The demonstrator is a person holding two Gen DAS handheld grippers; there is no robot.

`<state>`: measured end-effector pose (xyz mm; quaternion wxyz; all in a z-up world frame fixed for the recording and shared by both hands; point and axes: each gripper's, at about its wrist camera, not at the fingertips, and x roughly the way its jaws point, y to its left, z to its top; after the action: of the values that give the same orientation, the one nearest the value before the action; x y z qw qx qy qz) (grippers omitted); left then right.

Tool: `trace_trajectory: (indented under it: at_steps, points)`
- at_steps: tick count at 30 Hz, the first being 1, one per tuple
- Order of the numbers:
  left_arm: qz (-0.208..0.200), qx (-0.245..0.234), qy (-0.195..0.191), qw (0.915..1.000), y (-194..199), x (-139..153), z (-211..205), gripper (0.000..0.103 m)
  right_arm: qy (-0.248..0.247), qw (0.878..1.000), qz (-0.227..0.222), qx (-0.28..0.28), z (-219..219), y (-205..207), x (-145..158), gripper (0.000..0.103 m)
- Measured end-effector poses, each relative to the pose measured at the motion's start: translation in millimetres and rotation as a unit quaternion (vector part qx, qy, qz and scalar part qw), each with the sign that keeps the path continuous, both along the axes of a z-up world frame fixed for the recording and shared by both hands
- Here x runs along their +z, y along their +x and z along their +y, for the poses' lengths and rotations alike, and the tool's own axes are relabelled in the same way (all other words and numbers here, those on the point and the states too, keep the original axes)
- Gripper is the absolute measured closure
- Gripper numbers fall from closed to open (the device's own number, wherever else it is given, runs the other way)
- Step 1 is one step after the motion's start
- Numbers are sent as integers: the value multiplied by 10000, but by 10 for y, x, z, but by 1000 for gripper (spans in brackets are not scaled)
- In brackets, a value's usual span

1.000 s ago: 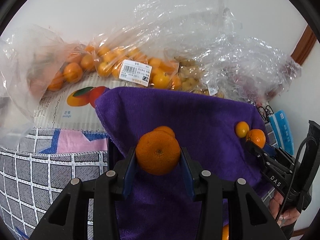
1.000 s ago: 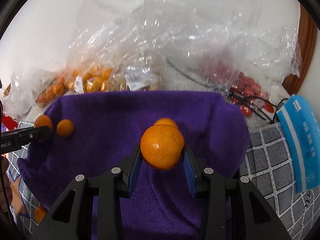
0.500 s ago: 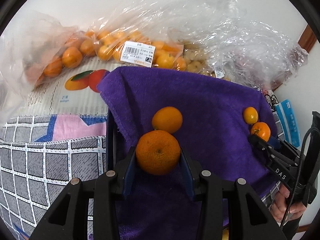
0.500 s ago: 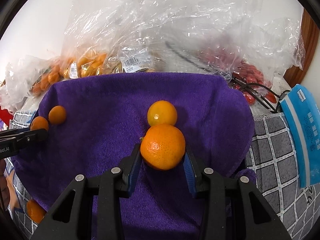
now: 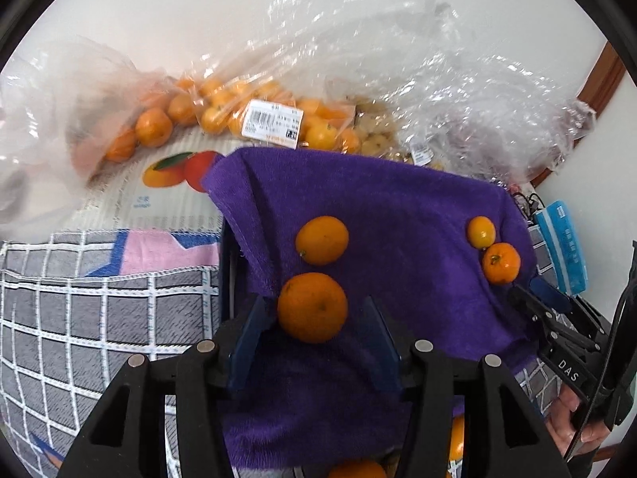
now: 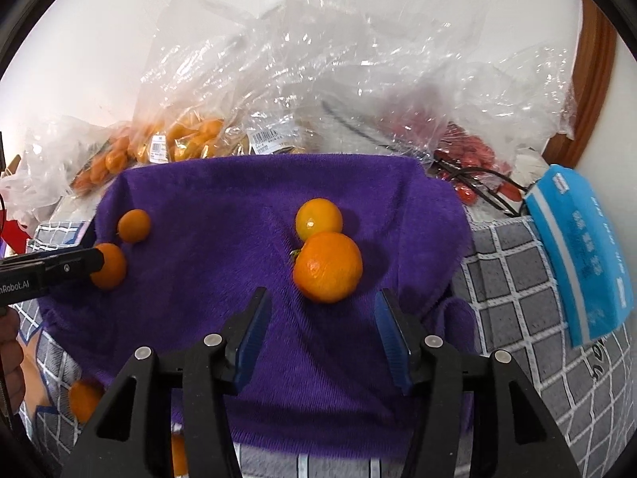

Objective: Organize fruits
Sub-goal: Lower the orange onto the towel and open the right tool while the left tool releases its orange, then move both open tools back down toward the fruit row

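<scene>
Purple terry cloth point(image 5: 398, 207) covers the work area in my left wrist view, draped over a grey checked cover point(image 5: 79, 318). My left gripper point(image 5: 314, 330) is opening: its blue pads point(image 5: 249, 334) stand apart, and a large tangerine point(image 5: 312, 307) sits between them on the cloth, touching the left pad or nearly so, clear of the right pad. A smaller tangerine point(image 5: 321, 240) lies just beyond it. At far right, a second pair of tangerines point(image 5: 501, 263) rests near the tips of my other tool. Bagged citrus point(image 5: 223, 111) lies behind the cloth. In my right wrist view, my right gripper point(image 6: 322, 318) is also opening; its blue pads point(image 6: 254, 330) are spread wide with nothing pinched. An orange tangerine point(image 6: 327, 267) rests on the cloth just ahead of the tips, touching a yellower fruit point(image 6: 318, 218) behind it. A blue packet point(image 6: 581, 255) lies at right.
</scene>
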<state>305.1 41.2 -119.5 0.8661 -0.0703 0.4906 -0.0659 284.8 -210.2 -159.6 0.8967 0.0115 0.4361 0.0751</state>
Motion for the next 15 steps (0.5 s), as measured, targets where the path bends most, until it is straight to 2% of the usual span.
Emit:
trace_trajectory:
  at_steps: [8, 15]
  points:
    - [-219, 69, -98, 9997, -343, 272, 155, 53, 190, 9997, -69, 134, 83, -391, 182, 49]
    - [-286, 184, -97, 9994, -721, 318, 382, 52, 359, 9988, 114, 315, 303, -708, 117, 50]
